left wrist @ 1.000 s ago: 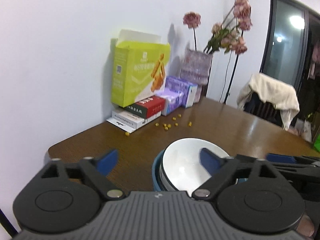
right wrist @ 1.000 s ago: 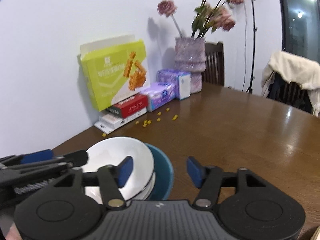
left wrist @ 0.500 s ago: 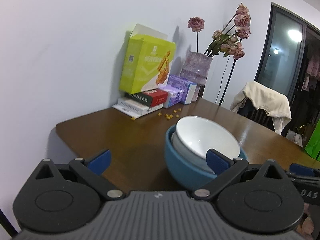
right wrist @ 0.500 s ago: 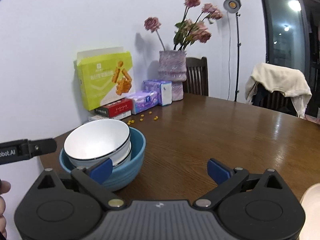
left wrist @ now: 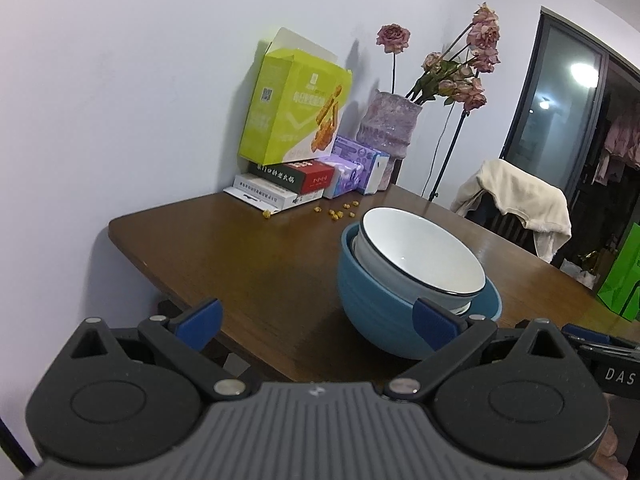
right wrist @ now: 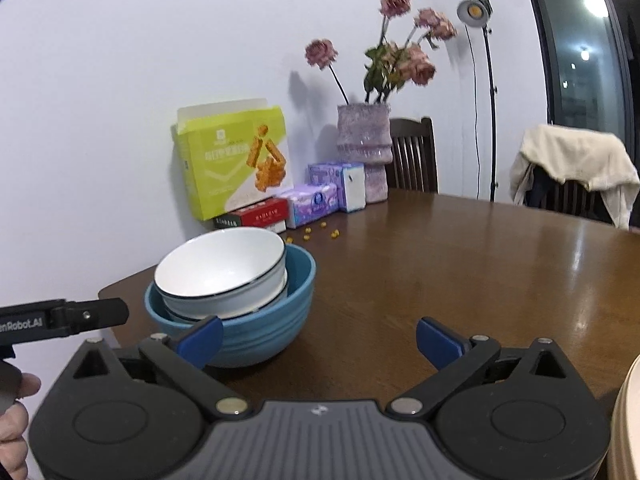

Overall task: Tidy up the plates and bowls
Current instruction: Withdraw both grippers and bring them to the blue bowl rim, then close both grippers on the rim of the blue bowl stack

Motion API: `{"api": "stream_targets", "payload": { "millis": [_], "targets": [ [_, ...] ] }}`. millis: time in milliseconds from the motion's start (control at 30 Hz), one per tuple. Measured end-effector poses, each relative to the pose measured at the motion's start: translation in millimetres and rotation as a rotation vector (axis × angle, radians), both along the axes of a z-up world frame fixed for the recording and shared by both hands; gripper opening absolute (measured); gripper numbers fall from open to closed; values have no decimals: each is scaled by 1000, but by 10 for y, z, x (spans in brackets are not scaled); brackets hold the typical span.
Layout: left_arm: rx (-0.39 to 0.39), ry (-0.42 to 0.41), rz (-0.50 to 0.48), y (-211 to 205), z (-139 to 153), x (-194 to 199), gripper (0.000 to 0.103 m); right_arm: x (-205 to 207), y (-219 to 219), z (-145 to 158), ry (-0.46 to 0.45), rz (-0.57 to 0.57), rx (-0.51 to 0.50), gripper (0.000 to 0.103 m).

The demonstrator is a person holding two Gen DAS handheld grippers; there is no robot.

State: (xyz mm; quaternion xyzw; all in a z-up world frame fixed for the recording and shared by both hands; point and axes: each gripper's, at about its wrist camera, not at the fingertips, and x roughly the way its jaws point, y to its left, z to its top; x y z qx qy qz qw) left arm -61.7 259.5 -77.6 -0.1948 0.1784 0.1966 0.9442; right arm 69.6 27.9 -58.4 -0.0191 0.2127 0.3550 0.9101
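My two claws are both pulled back from the bowls. The right gripper [right wrist: 318,338] has its jaws spread as wide as they go, with only bare wood between the blue pads. The left gripper [left wrist: 316,320] is spread wide too; its right pad overlaps the blue bowl's near side in my view, but I cannot tell that it touches, and nothing is clamped.

On the brown table [right wrist: 460,264] I count one nest of bowls: a blue bowl [right wrist: 260,332] at the bottom, and a white bowl [right wrist: 220,272] with a thin dark rim on top. Between those two I see at least one more pale rim (from the left wrist view it peeks out under the white one), so three bowls is my best count, though the lower edges are partly hidden. The white bowl sits tilted inside the blue one, leaning toward the table's near corner.

At the far right edge of the right wrist view, one pale plate [right wrist: 626,420] shows as a curved sliver; I cannot make out whether more lie under it.

Against the wall I count one yellow-green carton [right wrist: 236,164] resting atop two flat stacked boxes [left wrist: 280,186], two purple tissue packs [right wrist: 324,196], and one pink vase [right wrist: 364,152] of dried flowers. A scatter of small yellow bits [right wrist: 320,232] lies before the packs.
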Motion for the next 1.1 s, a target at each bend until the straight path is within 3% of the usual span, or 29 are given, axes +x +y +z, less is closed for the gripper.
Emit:
{"api": "stream_targets", "payload": {
  "millis": [467,667,1100],
  "targets": [
    [-65,-3,-35,178,56,228,103,245,58,-17,67,-25,71,103],
    [-127,-2,-45,342,143,406,103,467,111,18,190,-20,137,103],
    [-250,137,-91,608,154,961,103,797,406,-51,363,-29,187,102]
  ]
}}
